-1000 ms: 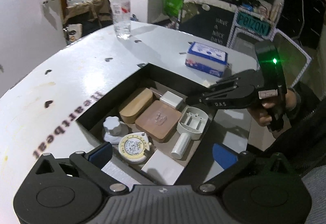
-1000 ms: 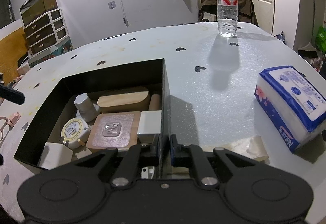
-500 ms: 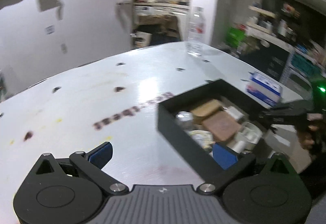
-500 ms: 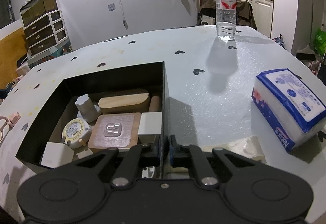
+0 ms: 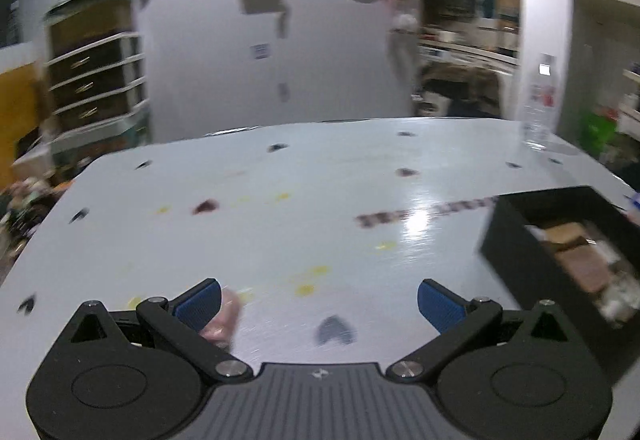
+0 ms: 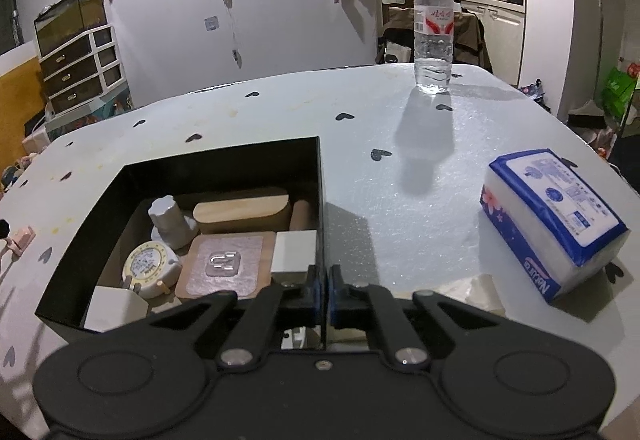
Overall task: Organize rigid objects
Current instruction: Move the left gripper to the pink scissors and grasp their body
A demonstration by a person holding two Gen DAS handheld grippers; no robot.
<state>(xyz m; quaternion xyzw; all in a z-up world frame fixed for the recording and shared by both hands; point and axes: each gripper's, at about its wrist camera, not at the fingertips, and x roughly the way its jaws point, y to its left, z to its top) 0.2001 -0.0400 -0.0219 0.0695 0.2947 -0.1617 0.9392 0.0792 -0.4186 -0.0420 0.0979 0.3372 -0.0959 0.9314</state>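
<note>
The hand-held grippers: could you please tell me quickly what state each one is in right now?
Left hand-held gripper: open, nothing between its fingers.
Right hand-held gripper: shut on the wall of the black box.

Left gripper [image 5: 318, 298] swung off the black box [image 5: 516, 260] — toward bare table [image 5: 280, 220]

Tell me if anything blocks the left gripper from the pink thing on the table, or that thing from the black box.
Nothing visible does. The pink thing lies right at the open left gripper, partly hidden behind its picture-left side. Only bare table shows between it and the box; the view is blurred.
</note>
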